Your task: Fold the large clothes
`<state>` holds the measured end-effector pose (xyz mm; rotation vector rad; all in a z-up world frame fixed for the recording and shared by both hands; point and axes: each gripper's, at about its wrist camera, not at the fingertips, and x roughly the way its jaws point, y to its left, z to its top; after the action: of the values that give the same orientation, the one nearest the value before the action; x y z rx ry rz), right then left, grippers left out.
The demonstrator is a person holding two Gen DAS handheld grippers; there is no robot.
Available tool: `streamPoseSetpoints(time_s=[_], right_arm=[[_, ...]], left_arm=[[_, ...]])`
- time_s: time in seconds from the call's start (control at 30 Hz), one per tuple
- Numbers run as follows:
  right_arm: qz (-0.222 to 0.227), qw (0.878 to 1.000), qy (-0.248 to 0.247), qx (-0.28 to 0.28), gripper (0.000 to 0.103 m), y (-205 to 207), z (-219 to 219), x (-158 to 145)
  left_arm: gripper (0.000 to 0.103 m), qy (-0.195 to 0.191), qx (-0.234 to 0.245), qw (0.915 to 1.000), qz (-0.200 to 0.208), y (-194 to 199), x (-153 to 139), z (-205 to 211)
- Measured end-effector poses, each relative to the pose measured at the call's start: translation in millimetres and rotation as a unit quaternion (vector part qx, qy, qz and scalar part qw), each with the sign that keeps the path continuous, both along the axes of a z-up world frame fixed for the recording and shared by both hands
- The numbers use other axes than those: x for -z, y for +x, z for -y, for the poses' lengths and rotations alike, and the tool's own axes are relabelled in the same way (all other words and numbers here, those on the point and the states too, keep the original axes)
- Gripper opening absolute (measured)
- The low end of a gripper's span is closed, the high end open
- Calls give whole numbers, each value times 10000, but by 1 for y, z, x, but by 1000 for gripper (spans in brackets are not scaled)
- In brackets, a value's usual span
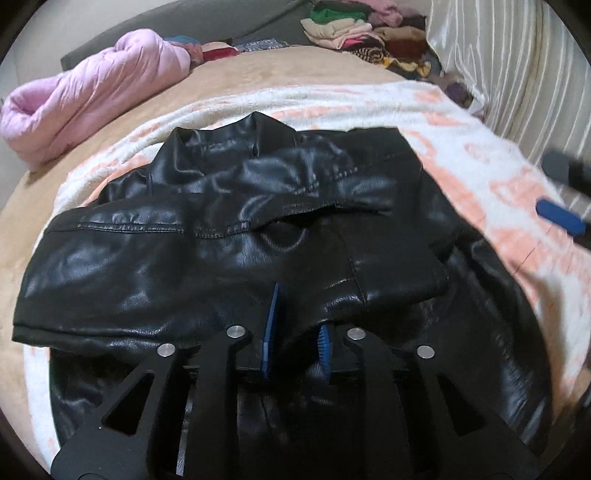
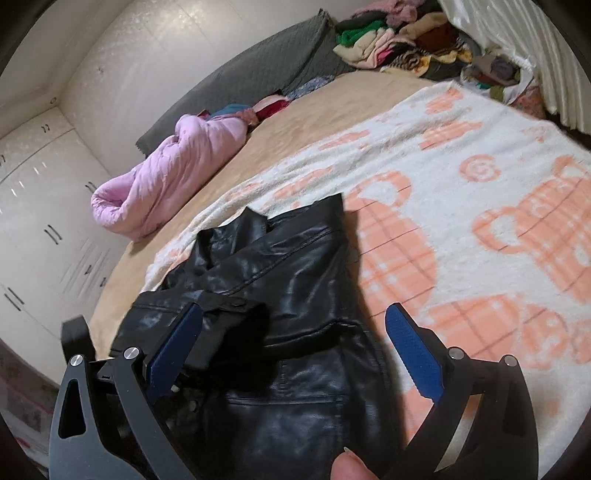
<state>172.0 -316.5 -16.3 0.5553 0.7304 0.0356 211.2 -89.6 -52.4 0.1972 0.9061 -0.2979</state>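
A black leather jacket point(image 1: 236, 236) lies on a white and orange blanket point(image 1: 480, 155) on the bed, its sleeves folded in over the body. My left gripper point(image 1: 295, 332) is low over the jacket's near part, its blue pads a small gap apart with jacket leather bunched between them. My right gripper point(image 2: 295, 350) is open wide above the jacket's right edge point(image 2: 295, 280), holding nothing. In the left wrist view the right gripper's blue pad point(image 1: 559, 218) shows at the far right, blurred.
A rolled pink quilt point(image 1: 92, 96) lies at the far left of the bed. A pile of folded clothes point(image 1: 369, 33) sits at the back by a striped curtain point(image 1: 517, 74). White cabinets point(image 2: 44, 206) line the left wall. A thumb point(image 2: 351, 467) shows at the bottom.
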Motion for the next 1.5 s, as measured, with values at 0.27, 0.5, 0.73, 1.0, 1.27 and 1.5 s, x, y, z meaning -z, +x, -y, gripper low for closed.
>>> streamPoseSetpoints(time_s=[0.27, 0.5, 0.73, 1.0, 1.27, 1.5], right_arm=[[-595, 9919, 612, -938, 98, 62, -34, 20], [-1124, 9839, 577, -1265, 92, 102, -70, 52], [-908, 9878, -126, -1256, 30, 112, -93, 50], [406, 9751, -1619, -1459, 17, 110, -103, -37], [476, 9689, -1976, -1409, 17, 99, -83, -48], [165, 9721, -1933, -1320, 17, 99, -77, -23]], left_arm=[[83, 287, 198, 9994, 91, -26, 2, -1], [91, -211, 75, 9997, 139, -48, -21, -39], [94, -521, -1172, 9911, 365, -22, -52, -142], [94, -1083, -2205, 9688, 322, 14, -66, -225], [93, -1473, -2217, 9635, 276, 38, -64, -225], [35, -1635, -1784, 9702, -68, 72, -47, -203]])
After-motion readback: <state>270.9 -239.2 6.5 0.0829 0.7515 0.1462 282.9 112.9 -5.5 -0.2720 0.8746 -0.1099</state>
